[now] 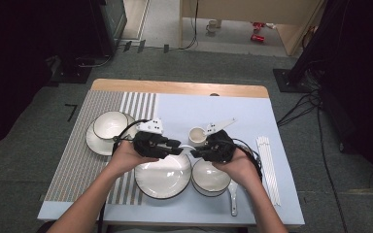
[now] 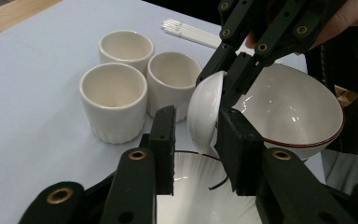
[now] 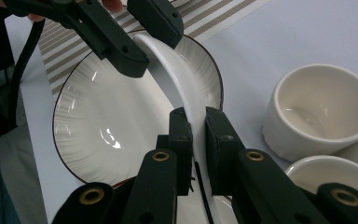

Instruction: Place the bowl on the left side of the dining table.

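The blue tabletop [image 1: 233, 104] carries a large dark-rimmed plate [image 1: 162, 177] at the lower centre of the high view. A bowl [image 1: 209, 177] sits just beside it to the right, under the person's right hand. Three pale cups [image 2: 114, 100] stand together at the upper left of the left gripper view.

The thing in hand is a small white dish [image 3: 177, 79]. It is held up on edge in the air above the large plate, between the two tools. Its long axis runs from the lower centre of the right gripper view toward the upper left.

The right hand-held gripper [image 3: 198, 114] is clamped tight on the near rim of the dish, one jaw on each face. The left hand-held gripper [image 2: 198, 112] comes at the opposite rim head-on, so the two tools face each other across the dish. Its jaws straddle the dish without yet gripping it. In the left gripper view the right jaw lies against the dish's hollow side, while a gap shows between the left jaw and its rounded back.

The coming move seems to be a handover. It turns on the dish staying edge-on in the slot between the left jaws, since the far rim already lies between them.
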Tool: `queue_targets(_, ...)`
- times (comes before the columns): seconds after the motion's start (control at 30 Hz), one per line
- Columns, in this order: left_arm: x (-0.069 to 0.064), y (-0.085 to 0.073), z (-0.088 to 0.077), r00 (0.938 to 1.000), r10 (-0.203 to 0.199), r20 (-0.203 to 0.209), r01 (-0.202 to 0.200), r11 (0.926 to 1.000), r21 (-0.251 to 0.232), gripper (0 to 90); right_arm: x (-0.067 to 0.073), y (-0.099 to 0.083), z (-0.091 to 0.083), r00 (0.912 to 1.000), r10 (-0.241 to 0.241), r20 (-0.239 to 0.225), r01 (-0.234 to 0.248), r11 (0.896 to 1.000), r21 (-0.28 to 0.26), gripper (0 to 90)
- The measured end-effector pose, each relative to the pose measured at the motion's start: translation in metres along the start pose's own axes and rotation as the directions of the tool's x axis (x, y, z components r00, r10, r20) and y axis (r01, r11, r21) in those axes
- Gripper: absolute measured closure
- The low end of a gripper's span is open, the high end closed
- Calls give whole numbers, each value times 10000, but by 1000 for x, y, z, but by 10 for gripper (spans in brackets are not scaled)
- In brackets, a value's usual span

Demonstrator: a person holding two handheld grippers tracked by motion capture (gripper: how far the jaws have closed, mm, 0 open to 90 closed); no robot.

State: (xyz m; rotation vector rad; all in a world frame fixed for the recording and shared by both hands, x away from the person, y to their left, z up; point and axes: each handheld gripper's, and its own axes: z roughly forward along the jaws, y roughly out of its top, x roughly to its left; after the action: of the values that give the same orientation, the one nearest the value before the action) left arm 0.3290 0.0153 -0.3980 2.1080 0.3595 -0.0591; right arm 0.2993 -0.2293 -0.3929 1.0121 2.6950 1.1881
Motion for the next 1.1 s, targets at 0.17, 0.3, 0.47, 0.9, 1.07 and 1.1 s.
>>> queue_targets(0.17, -3, 1, 4, 10000, 41, 39, -41, 10000, -2, 726, 2, 0, 3, 10000, -12, -39, 12, 9999, 99, 822)
queue_targets(0.3, -5, 2, 6, 10000, 83, 18, -83, 10000, 1, 751, 3, 0, 6, 9999, -79, -107, 81, 9999, 150, 821)
queue_targets(0.47, -6, 1, 10, 9997, 237, -115, -235, 9995, 211, 766, 4, 0, 8, 9998, -39, -195, 43, 9998, 216, 821)
queue_targets(0.9, -7, 2, 12, 9982, 256, -541, -229, 9985, 501, 825, 4, -2, 9, 9996, -208, -215, 207, 9998, -26, 784)
queue_targets(1.07, -6, 2, 11, 9985, 213, -513, -188, 9987, 478, 827, 3, -3, 9, 9989, -388, -274, 382, 9990, -211, 710)
queue_targets(1.1, -6, 2, 10, 9986, 202, -494, -179, 9988, 462, 827, 3, -3, 9, 9988, -362, -343, 352, 9990, -289, 694)
